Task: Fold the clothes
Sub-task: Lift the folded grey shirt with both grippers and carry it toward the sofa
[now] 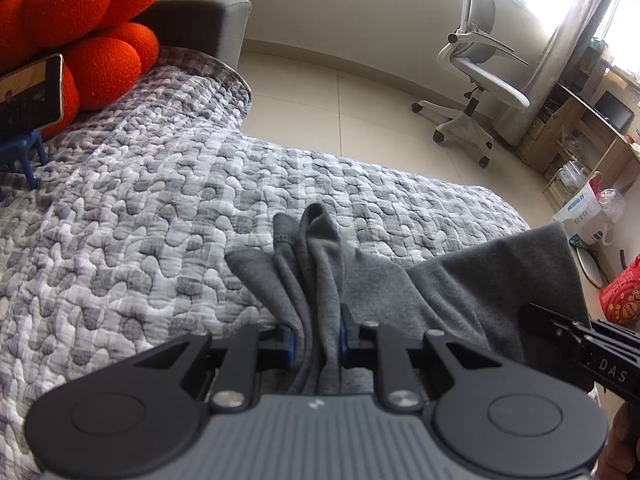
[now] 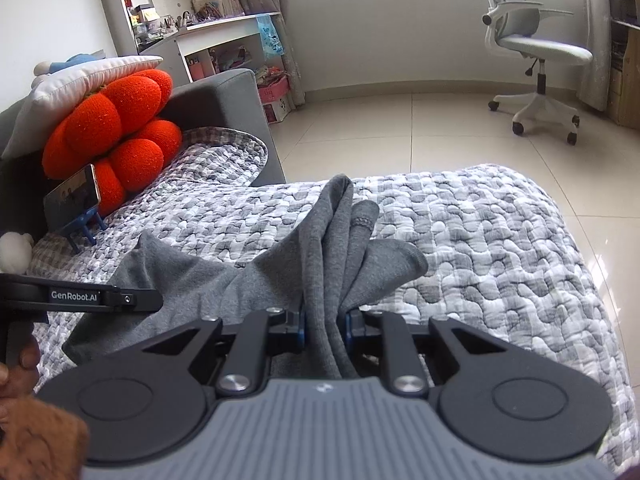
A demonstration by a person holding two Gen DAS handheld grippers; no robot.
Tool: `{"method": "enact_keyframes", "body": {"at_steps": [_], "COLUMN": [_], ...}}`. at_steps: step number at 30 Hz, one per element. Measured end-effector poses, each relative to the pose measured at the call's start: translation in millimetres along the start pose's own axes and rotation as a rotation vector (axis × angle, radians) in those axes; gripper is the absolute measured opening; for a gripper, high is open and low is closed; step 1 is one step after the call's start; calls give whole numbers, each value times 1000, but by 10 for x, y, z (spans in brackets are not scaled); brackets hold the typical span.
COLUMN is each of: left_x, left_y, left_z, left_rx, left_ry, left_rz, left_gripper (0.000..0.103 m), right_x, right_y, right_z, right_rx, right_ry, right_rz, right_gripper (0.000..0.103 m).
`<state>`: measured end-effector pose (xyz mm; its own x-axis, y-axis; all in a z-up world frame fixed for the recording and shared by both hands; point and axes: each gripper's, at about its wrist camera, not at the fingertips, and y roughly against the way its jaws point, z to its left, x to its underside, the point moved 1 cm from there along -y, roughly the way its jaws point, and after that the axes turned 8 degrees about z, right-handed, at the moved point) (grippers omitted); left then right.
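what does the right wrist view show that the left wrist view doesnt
Only the right wrist view: the shelving unit and a white pillow. Only the left wrist view: a wooden desk and bags on the floor. Both: each gripper, left gripper and right gripper, shut on the grey garment, plus the quilt, orange cushion and office chair.

Your left tongs (image 1: 316, 344) have a grey ribbed body with a small white logo at its front edge. Two matte black rounded plates sit on either side, each with a raised disc. Black link arms run forward from silver round-headed pivots to blue-edged finger pads. Your right tongs (image 2: 325, 330) are built the same way. From the left camera, white letters "DAS" show on their black side. From the right camera, the left tool's side reads "GenRobot.AI", beside a small screw. You wear a fuzzy brown sleeve (image 2: 38, 440).
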<state>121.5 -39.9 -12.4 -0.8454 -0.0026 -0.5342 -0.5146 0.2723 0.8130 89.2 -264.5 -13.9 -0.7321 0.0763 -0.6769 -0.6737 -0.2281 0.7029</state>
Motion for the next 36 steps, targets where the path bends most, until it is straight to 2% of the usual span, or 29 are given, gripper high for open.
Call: {"method": "enact_keyframes", "body": {"at_steps": [5, 15, 28, 36], "left_x": [-7, 61, 43, 193], "left_y": [152, 318, 691, 1072], "left_z": [-19, -70, 87, 182], "left_rx": [-33, -94, -95, -151], "left_ry": [-6, 24, 150, 165], "left_rz": [-49, -76, -143, -219], "left_gripper": [18, 18, 18, 17], "right_x": [-13, -47, -87, -79], "right_y": [56, 61, 95, 126], "right_z": [112, 342, 633, 995], "right_rx": [10, 51, 88, 95], "right_ry": [50, 132, 225, 315], "right_rz": [-29, -74, -148, -204], "right_gripper": [20, 20, 20, 19]}}
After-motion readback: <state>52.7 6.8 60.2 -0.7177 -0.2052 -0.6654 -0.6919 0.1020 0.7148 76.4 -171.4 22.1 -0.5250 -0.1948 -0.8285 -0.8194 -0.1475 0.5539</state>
